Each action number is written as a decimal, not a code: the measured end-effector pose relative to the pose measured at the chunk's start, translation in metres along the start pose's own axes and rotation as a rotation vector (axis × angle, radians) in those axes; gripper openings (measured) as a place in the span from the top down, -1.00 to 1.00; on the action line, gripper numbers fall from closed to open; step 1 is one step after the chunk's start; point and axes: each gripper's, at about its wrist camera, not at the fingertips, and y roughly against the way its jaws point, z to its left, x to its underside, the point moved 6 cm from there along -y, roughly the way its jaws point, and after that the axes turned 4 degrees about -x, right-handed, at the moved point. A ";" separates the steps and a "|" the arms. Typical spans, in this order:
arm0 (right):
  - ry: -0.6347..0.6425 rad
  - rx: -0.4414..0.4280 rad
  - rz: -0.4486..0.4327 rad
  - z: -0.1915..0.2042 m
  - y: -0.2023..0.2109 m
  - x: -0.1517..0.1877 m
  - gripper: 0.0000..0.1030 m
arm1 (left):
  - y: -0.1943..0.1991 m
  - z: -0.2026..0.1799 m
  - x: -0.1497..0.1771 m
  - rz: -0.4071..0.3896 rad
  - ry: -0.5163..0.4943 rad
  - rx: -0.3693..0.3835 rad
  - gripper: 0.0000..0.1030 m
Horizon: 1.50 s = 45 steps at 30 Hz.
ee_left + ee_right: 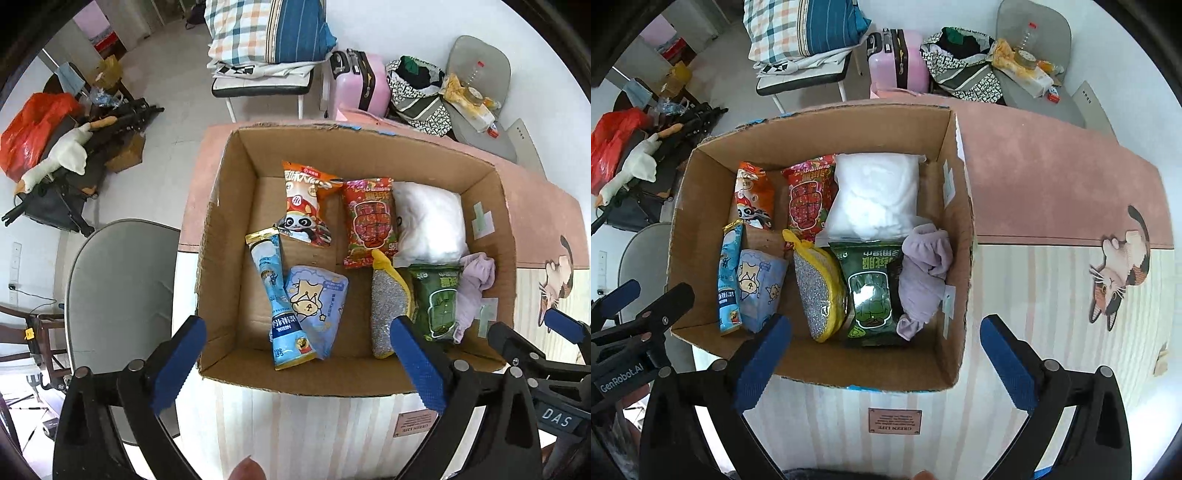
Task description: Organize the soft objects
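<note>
Looks nearly finished: the soft packets and cloth lie in the cardboard box (955, 236); both the left tool (295, 363) and the right tool (882, 363) hover apart, holding nothing.

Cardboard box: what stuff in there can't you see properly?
- Green packet: left wrist view, a blue finger pad covers its lower left corner.
- Sponge: same pad hides its near end.
- Light blue pouch: right wrist view, a pad covers its bottom.
- Packet lettering: too small to read.

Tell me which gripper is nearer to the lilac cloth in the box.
Right, as far as these views show. The right gripper hovers open over the box's near edge, just short of the lilac cloth. The left gripper hovers open farther left, nearer the blue packets.
</note>
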 end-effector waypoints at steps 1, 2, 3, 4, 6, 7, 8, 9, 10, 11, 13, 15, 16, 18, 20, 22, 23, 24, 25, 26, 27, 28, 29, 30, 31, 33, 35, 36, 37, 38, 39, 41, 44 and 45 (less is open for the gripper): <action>0.001 0.002 -0.002 -0.001 0.002 0.001 -1.00 | 0.004 -0.002 0.001 -0.007 -0.002 0.001 -0.98; -0.002 0.002 -0.007 -0.002 0.004 0.001 -1.00 | 0.008 -0.003 0.001 -0.014 -0.004 0.000 -0.98; -0.005 0.001 -0.012 -0.004 0.007 0.002 -1.00 | 0.014 -0.005 0.001 -0.028 -0.004 0.001 -0.98; -0.008 -0.001 -0.019 -0.005 0.012 0.003 -1.00 | 0.018 -0.005 0.002 -0.038 -0.007 0.003 -0.98; -0.007 -0.004 -0.037 -0.007 0.022 0.005 -1.00 | 0.034 -0.007 0.003 -0.065 -0.008 0.002 -0.98; -0.006 -0.005 -0.050 -0.008 0.031 0.007 -1.00 | 0.040 -0.007 0.004 -0.076 -0.007 0.009 -0.98; -0.003 -0.009 -0.062 -0.008 0.040 0.010 -1.00 | 0.050 -0.007 0.005 -0.091 -0.005 0.014 -0.98; 0.000 -0.014 -0.075 -0.008 0.048 0.012 -1.00 | 0.060 -0.008 0.007 -0.107 -0.004 0.014 -0.98; 0.003 -0.018 -0.090 -0.008 0.059 0.015 -1.00 | 0.069 -0.008 0.007 -0.121 -0.005 0.018 -0.98; 0.010 -0.020 -0.108 -0.007 0.071 0.019 -1.00 | 0.080 -0.009 0.010 -0.136 -0.006 0.023 -0.98; 0.016 -0.029 -0.141 -0.006 0.094 0.027 -1.00 | 0.101 -0.009 0.014 -0.167 -0.002 0.024 -0.98; 0.023 -0.036 -0.173 -0.004 0.117 0.035 -1.00 | 0.123 -0.009 0.020 -0.197 0.001 0.033 -0.98; 0.028 -0.038 -0.195 -0.004 0.131 0.039 -1.00 | 0.134 -0.008 0.023 -0.213 0.003 0.038 -0.98; 0.032 -0.036 -0.228 -0.004 0.154 0.047 -1.00 | 0.154 -0.007 0.030 -0.238 -0.003 0.036 -0.98; 0.038 -0.036 -0.264 -0.003 0.176 0.054 -1.00 | 0.174 -0.007 0.037 -0.267 -0.004 0.043 -0.98; 0.047 -0.036 -0.301 -0.001 0.200 0.063 -1.00 | 0.192 -0.006 0.044 -0.290 -0.006 0.039 -0.98; 0.051 -0.037 -0.313 0.001 0.209 0.066 -1.00 | 0.200 -0.006 0.048 -0.302 -0.007 0.040 -0.98; 0.058 -0.035 -0.330 0.002 0.220 0.071 -1.00 | 0.209 -0.005 0.051 -0.314 -0.008 0.039 -0.98; 0.065 -0.032 -0.347 0.004 0.230 0.075 -1.00 | 0.214 -0.004 0.054 -0.323 -0.007 0.035 -0.98; 0.070 -0.030 -0.358 0.005 0.238 0.080 -1.00 | 0.222 -0.003 0.057 -0.333 -0.008 0.029 -0.98; 0.077 -0.026 -0.372 0.006 0.247 0.084 -1.00 | 0.228 -0.002 0.060 -0.341 -0.004 0.025 -0.98; 0.084 -0.020 -0.387 0.006 0.256 0.088 -1.00 | 0.232 -0.001 0.064 -0.343 0.004 0.027 -0.98; 0.088 -0.018 -0.398 0.008 0.262 0.091 -1.00 | 0.238 0.001 0.067 -0.348 0.012 0.032 -0.98; 0.094 -0.009 -0.413 0.008 0.270 0.095 -1.00 | 0.242 0.002 0.070 -0.356 0.017 0.035 -0.98; 0.097 -0.004 -0.424 0.008 0.276 0.099 -1.00 | 0.248 0.003 0.072 -0.365 0.022 0.034 -0.98; 0.097 -0.002 -0.438 0.006 0.286 0.105 -1.00 | 0.258 0.007 0.077 -0.388 0.036 0.027 -0.98; 0.096 0.004 -0.449 0.005 0.295 0.112 -1.00 | 0.264 0.009 0.081 -0.398 0.048 0.030 -0.98; 0.095 0.007 -0.454 0.003 0.300 0.115 -1.00 | 0.267 0.010 0.084 -0.404 0.052 0.033 -0.98; 0.093 0.007 -0.459 0.002 0.304 0.117 -1.00 | 0.271 0.011 0.086 -0.411 0.055 0.034 -0.98; 0.093 0.008 -0.462 0.001 0.307 0.119 -1.00 | 0.274 0.011 0.088 -0.418 0.055 0.029 -0.98; 0.094 0.013 -0.464 0.000 0.310 0.121 -1.00 | 0.277 0.011 0.090 -0.423 0.054 0.023 -0.98; 0.092 0.017 -0.470 -0.002 0.315 0.123 -1.00 | 0.281 0.010 0.091 -0.436 0.051 0.018 -0.98; 0.096 0.036 -0.484 -0.004 0.321 0.124 -1.00 | 0.283 0.008 0.093 -0.443 0.047 0.014 -0.98; 0.097 0.041 -0.492 -0.005 0.323 0.125 -1.00 | 0.284 0.008 0.093 -0.443 0.046 0.014 -0.98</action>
